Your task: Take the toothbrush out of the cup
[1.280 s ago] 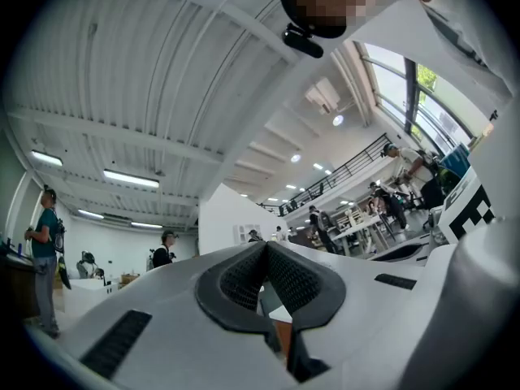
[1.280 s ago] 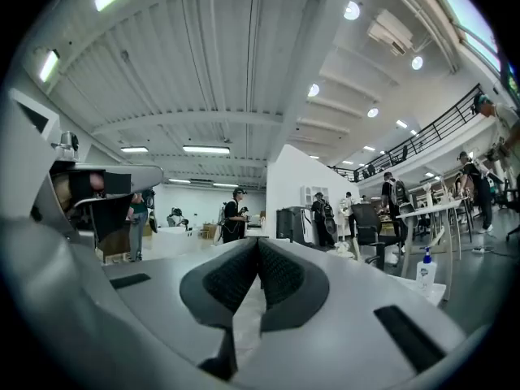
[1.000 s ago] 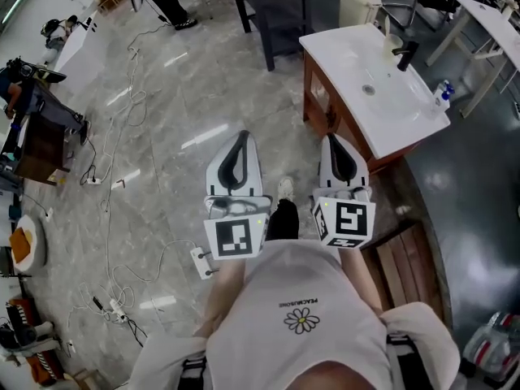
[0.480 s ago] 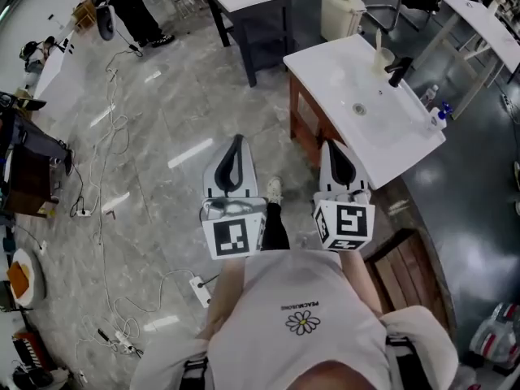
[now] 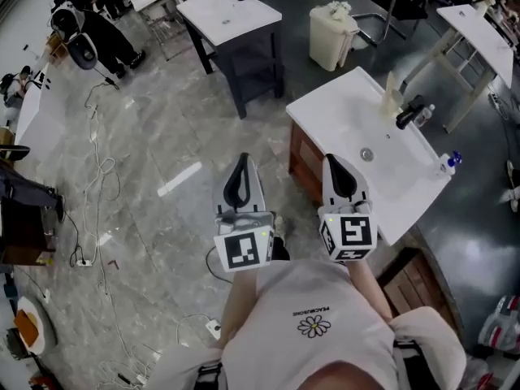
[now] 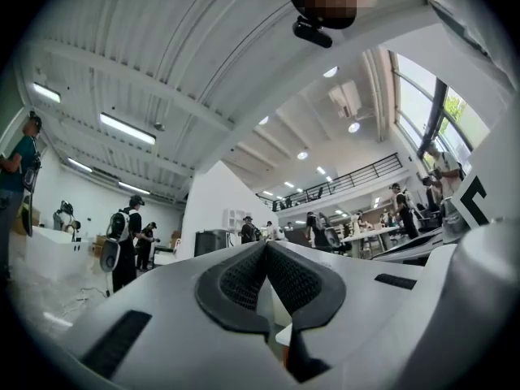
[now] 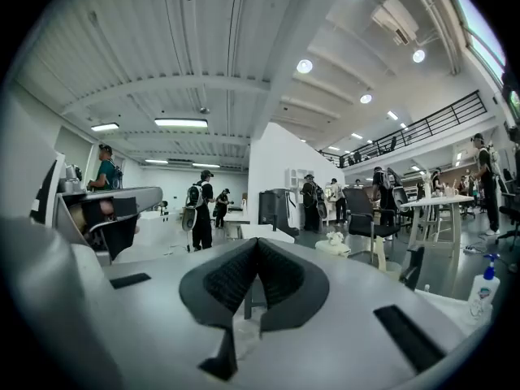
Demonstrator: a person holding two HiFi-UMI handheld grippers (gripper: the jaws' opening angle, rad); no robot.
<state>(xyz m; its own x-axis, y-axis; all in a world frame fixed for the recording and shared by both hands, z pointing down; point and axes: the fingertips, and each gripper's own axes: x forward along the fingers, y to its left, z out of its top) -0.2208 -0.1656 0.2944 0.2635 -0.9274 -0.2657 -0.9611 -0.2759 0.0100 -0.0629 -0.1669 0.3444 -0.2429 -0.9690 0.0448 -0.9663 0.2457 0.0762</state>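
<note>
Empty and pressed together, the left claw and right claw hang short of the tabletop; unopened, they could topple the cup beside the far-edge faucet.

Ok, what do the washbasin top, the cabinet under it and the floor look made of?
Washbasin top: smooth glossy white, probably ceramic or cast stone.
Cabinet: reddish-brown, matte, likely wood or veneer.
Floor: polished grey veined tile, marble-look; it mirrors the ceiling lights.

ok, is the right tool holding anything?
No, in the right gripper view the right tool has its jaws closed together with nothing between them.
</note>
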